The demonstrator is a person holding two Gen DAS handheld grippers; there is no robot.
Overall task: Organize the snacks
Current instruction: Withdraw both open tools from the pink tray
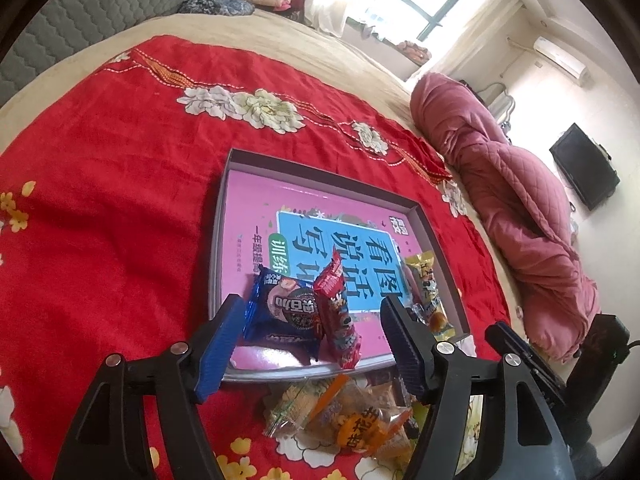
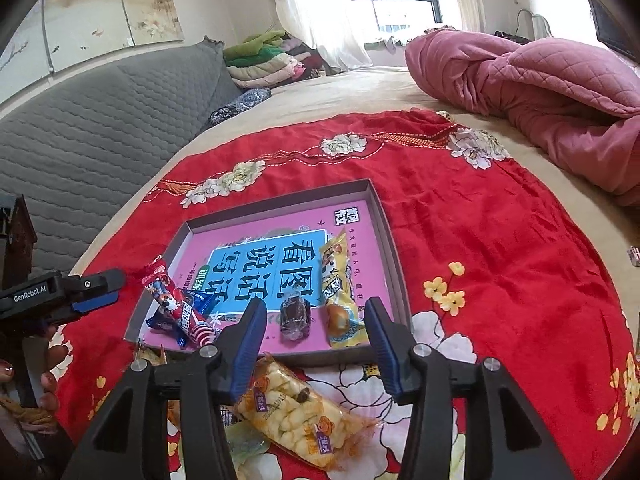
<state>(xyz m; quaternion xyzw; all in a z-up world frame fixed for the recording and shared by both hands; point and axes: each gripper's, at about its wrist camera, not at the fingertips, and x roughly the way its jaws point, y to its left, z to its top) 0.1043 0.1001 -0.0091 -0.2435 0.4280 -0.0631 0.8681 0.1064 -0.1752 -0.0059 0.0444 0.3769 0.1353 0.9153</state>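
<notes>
A shallow grey box (image 1: 320, 168) lies on a red flowered blanket with a pink book as its floor. In it sit a blue cookie pack (image 1: 280, 312), a red snack pack (image 1: 336, 316) leaning on it, and a yellow pack (image 1: 430, 292). My left gripper (image 1: 314, 344) is open, with the blue and red packs just beyond its tips and the pads touching neither. My right gripper (image 2: 316, 340) is open over the box's (image 2: 280, 200) near rim. A dark wrapped candy (image 2: 296, 318) lies in the box ahead of it, beside the yellow pack (image 2: 340, 292).
Loose snacks lie on the blanket before the box, among them a clear bag of pale puffs (image 2: 296, 408) and orange wrappers (image 1: 340, 412). A rolled pink quilt (image 2: 540, 80) fills the right. A grey padded headboard (image 2: 100, 120) is at the left. A hand (image 2: 44, 384) holds the left gripper (image 2: 108, 292).
</notes>
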